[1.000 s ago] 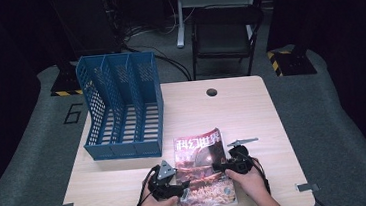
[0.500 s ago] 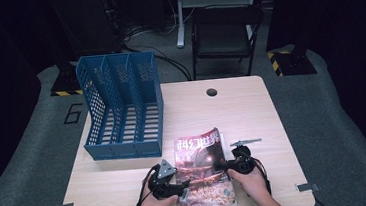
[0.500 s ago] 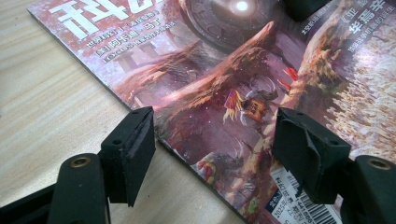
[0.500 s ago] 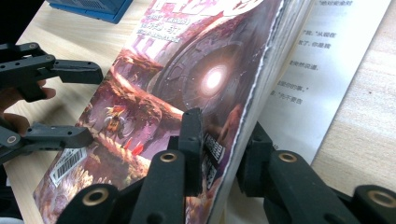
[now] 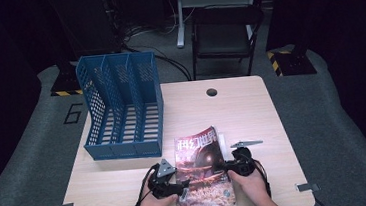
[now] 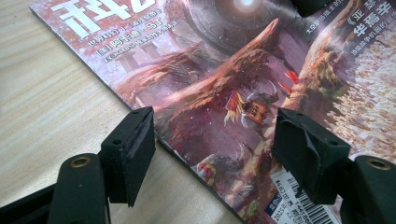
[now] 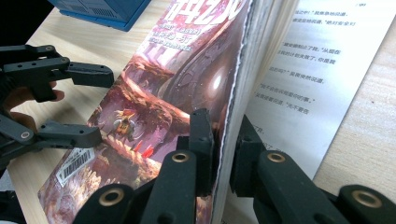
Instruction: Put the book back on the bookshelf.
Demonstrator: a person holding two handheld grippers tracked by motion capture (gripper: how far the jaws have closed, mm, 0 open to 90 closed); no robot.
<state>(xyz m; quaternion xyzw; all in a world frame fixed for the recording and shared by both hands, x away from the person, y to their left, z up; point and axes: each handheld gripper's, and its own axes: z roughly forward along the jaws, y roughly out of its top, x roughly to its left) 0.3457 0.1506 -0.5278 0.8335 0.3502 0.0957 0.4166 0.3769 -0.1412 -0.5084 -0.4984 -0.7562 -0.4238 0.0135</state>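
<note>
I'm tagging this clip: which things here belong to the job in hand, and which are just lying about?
In the job:
- red-covered paperback magazine
- right gripper, jaws just closed on a stack of its pages
- left gripper, open over its cover

Lying about:
- blue plastic three-slot file rack
- black folding chair

Overhead view; two close, magazine shared

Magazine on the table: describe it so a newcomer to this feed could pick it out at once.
On the light wooden table, look right of the blue three-slot plastic file rack, at the near edge. There lies the glossy magazine, its reddish fantasy cover bearing large white characters. It is the one printed thing there, its right edge clamped by the right hand-held gripper.
</note>
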